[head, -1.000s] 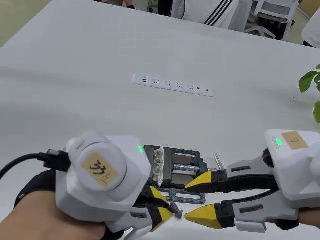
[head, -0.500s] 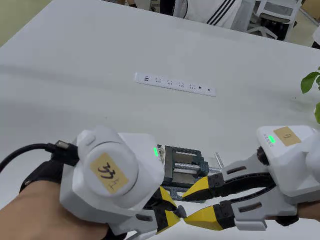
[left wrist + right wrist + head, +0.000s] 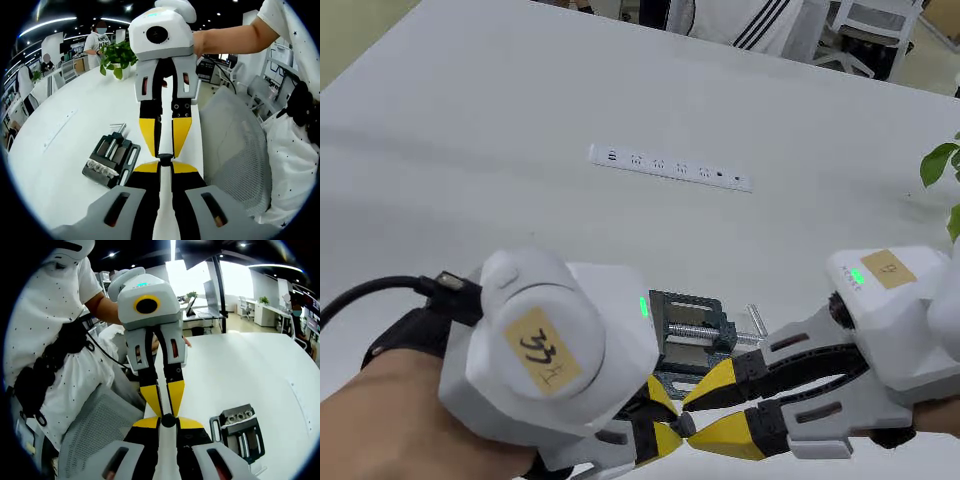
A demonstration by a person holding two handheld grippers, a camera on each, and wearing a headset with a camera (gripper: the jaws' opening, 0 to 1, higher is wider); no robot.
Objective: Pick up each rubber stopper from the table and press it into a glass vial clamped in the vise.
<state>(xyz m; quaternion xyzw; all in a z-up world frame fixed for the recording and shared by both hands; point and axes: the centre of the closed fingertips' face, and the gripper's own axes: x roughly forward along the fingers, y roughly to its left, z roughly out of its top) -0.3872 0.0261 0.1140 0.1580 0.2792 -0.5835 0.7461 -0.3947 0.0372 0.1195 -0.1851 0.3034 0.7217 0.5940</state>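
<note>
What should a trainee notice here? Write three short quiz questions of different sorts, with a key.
1. True or false: the small dark rubber stopper lies loose on the white table beside the vise.
2. The clear glass vials stand in: A, the dark metal vise; B, a cardboard box; C, a plastic tray.
3. In the head view, what long white item lies on the table beyond the vise?

Key
1. False: it sits between the meeting yellow tips of the left claw and right claw.
2. A.
3. The white plastic power strip.
</note>
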